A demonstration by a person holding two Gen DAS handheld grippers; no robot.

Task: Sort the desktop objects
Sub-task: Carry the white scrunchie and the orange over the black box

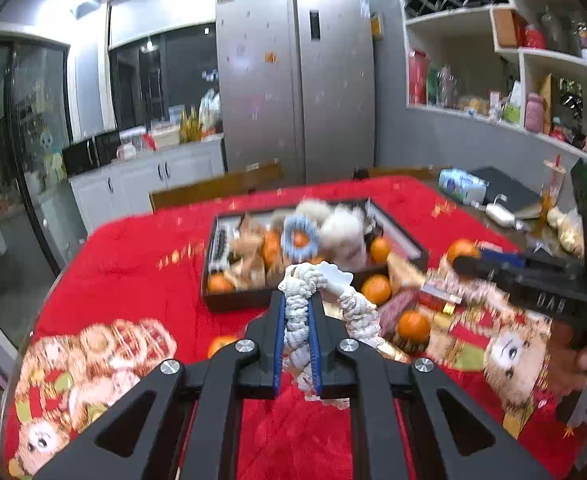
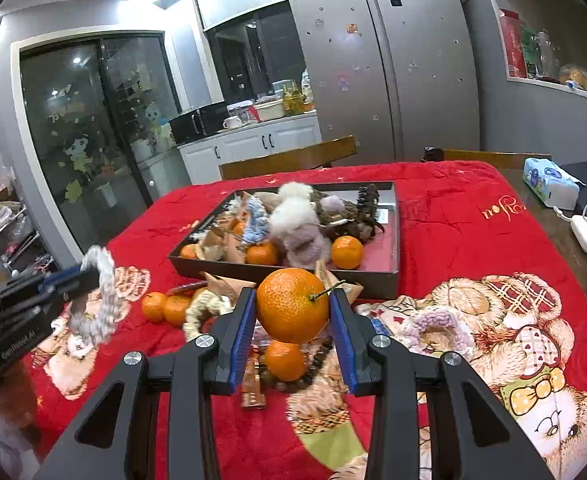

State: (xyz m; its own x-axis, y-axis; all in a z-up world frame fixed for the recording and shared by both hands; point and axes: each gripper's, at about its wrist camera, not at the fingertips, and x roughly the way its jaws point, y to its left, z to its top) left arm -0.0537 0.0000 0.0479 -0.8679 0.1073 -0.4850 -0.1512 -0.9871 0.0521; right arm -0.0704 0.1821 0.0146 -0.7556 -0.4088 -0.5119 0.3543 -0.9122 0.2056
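Above the red-blanketed counter (image 2: 453, 216), the right claw (image 2: 291, 308) grips a stemmed orange (image 2: 291, 304) squarely between its blue pads, while the left claw (image 1: 297, 316) is clamped on a white braided rope ring (image 1: 299, 312) whose loose loop dangles beside it. Beyond them the dark tray (image 2: 293, 270) is already crowded with oranges and plush toys, so each piece should probably be carried well above the near rim and released low over a bare patch, lest the orange roll or the rope snag.

Heaped tray (image 2: 197, 266) and loose oranges (image 2: 165, 308) block the middle; bare red blanket (image 2: 453, 216) lies open to its right.
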